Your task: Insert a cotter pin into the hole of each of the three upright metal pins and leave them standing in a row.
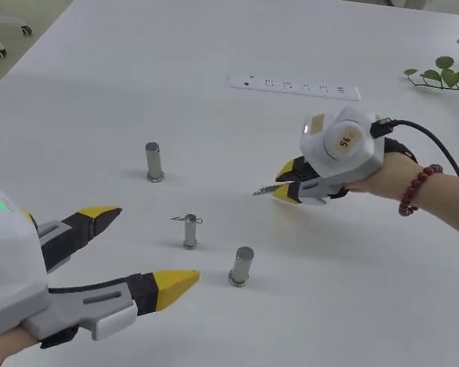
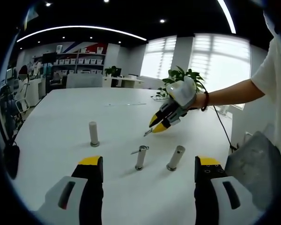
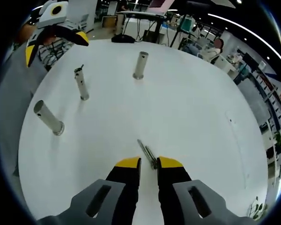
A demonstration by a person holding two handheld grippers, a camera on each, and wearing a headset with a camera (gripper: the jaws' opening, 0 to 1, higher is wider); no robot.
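Note:
Three upright metal pins stand on the white table: a far one [image 1: 154, 162], a middle one [image 1: 190, 231] with a cotter pin through its top, and a near one [image 1: 242, 266]. My right gripper [image 1: 287, 187] hovers to their right, shut on a cotter pin [image 1: 268, 189] that points toward them. In the right gripper view the cotter pin [image 3: 147, 152] sticks out between the jaws of that gripper [image 3: 150, 165]. My left gripper [image 1: 141, 246] is open at the lower left, level with the middle pin [image 2: 140, 157], nothing between its jaws.
A white power strip [image 1: 294, 86] lies at the back of the table [image 1: 99, 84]. A green plant [image 1: 440, 75] reaches in at the far right edge. A black cable trails from the right gripper past a wrist with a bead bracelet [image 1: 418, 189].

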